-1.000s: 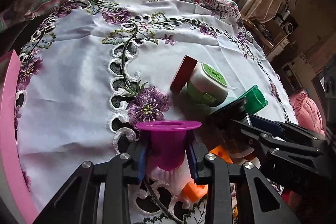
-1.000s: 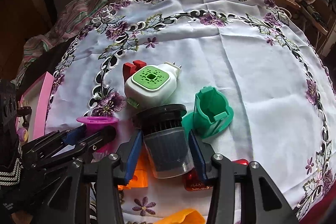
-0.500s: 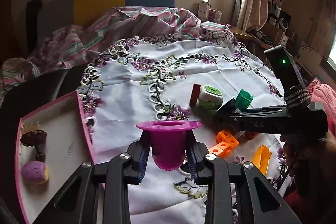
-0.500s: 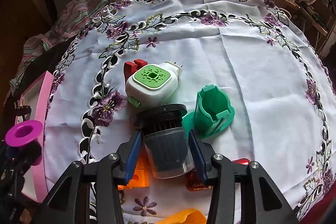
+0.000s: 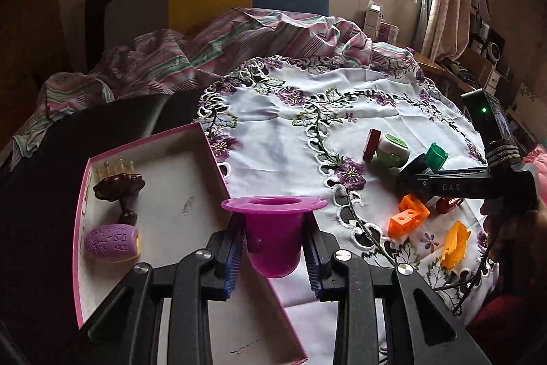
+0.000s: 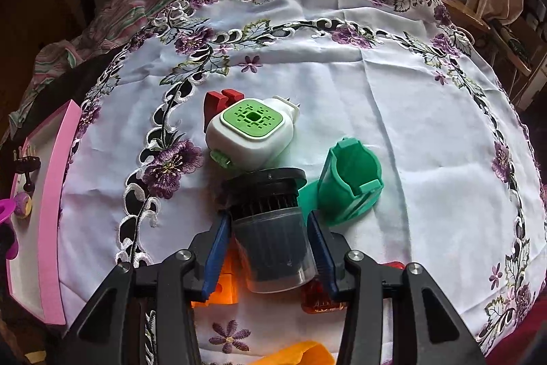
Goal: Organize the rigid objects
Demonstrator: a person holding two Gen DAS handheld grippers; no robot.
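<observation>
My left gripper (image 5: 273,228) is shut on a purple flanged cup (image 5: 273,245), held upright in the air over the right rim of a pink-edged tray (image 5: 212,156). The tray holds a brown carved wooden piece (image 5: 118,187) and a purple textured roller (image 5: 111,242). My right gripper (image 6: 268,224) points down at the tablecloth, with its blue pads against the sides of a black ribbed filter canister (image 6: 270,228). Behind the canister lie a white and green plug-in device (image 6: 251,132), a red clip (image 6: 215,101) and a green cap (image 6: 352,183).
Orange blocks (image 5: 408,214), a yellow piece (image 5: 454,245) and a small red item (image 5: 448,204) lie near the right gripper (image 5: 444,183). An embroidered white cloth (image 6: 342,84) covers the round table. Striped bedding (image 5: 212,50) is piled behind it.
The left gripper has risen and swung left with the purple cup, away from the cluster of objects to above the pink tray's edge. The right gripper has stayed on the black canister.
</observation>
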